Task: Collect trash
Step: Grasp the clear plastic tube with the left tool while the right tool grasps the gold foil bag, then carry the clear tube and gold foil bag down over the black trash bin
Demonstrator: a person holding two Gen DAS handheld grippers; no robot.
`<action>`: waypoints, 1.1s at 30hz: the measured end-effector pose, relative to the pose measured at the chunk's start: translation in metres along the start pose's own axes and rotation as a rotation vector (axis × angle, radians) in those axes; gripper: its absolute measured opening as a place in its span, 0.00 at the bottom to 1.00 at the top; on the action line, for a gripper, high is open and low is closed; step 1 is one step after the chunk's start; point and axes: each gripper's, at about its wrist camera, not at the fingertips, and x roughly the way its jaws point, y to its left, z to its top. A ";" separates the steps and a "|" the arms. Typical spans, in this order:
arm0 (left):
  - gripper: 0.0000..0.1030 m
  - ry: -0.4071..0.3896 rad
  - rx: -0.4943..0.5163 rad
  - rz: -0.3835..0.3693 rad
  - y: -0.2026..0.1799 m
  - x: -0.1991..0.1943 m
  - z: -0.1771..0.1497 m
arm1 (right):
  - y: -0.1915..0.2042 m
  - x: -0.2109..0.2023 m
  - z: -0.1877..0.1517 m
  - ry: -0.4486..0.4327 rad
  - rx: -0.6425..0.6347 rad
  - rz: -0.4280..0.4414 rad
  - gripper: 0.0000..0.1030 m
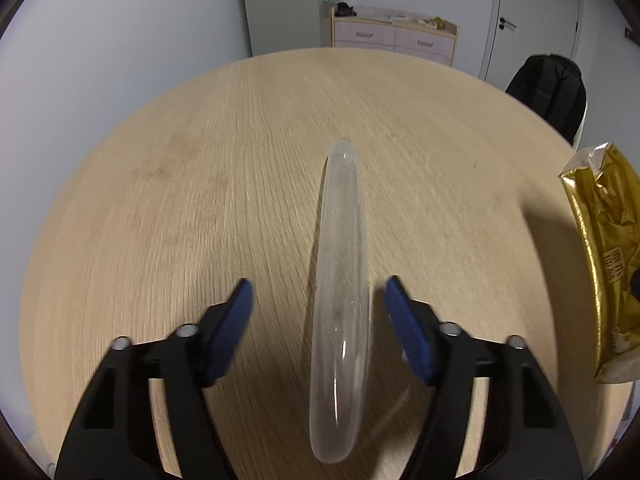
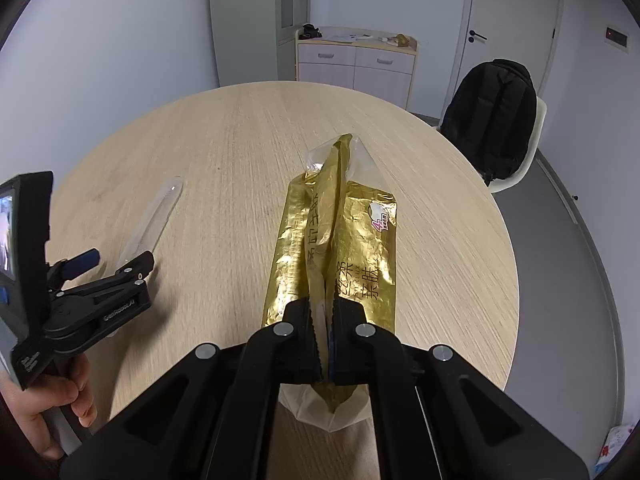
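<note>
your right claw [image 2: 325,322] is clenched on the gold wrapper [image 2: 352,248], near you over the round surface [image 2: 248,132]. your left claw [image 1: 318,294] stands released, straddling the clear plastic sleeve [image 1: 342,240] lying further left.

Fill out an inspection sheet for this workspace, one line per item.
Surface: round wooden table.
Job's things: clear plastic wrapper lying on the table; gold foil bag.
Clutter: nothing seen.
Grippers: left gripper open, straddling the wrapper, pads not pressing; right gripper shut on the bag.
Cables: nothing seen.
Surroundings: black backpack on a white chair, drawer cabinet, door.
</note>
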 end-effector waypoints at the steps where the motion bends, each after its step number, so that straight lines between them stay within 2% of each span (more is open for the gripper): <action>1: 0.52 -0.007 -0.005 -0.007 0.001 0.000 0.000 | 0.000 0.002 -0.001 0.004 0.001 0.002 0.01; 5: 0.46 0.009 -0.017 -0.020 0.005 0.000 0.002 | 0.005 0.008 -0.002 0.016 -0.002 0.009 0.01; 7: 0.33 0.014 -0.018 -0.020 0.006 -0.001 0.002 | 0.007 0.010 -0.002 0.018 -0.006 0.012 0.01; 10: 0.25 0.026 -0.006 -0.025 0.005 -0.003 0.001 | 0.008 0.011 -0.001 0.019 -0.011 0.014 0.01; 13: 0.25 0.026 -0.004 -0.049 0.006 -0.010 -0.001 | 0.007 0.013 0.000 0.020 -0.014 0.017 0.01; 26: 0.25 -0.004 -0.032 -0.015 0.023 -0.055 -0.019 | 0.022 -0.005 -0.010 0.000 -0.040 0.042 0.01; 33: 0.25 -0.019 -0.056 -0.001 0.036 -0.079 -0.041 | 0.040 -0.019 -0.021 -0.010 -0.070 0.050 0.01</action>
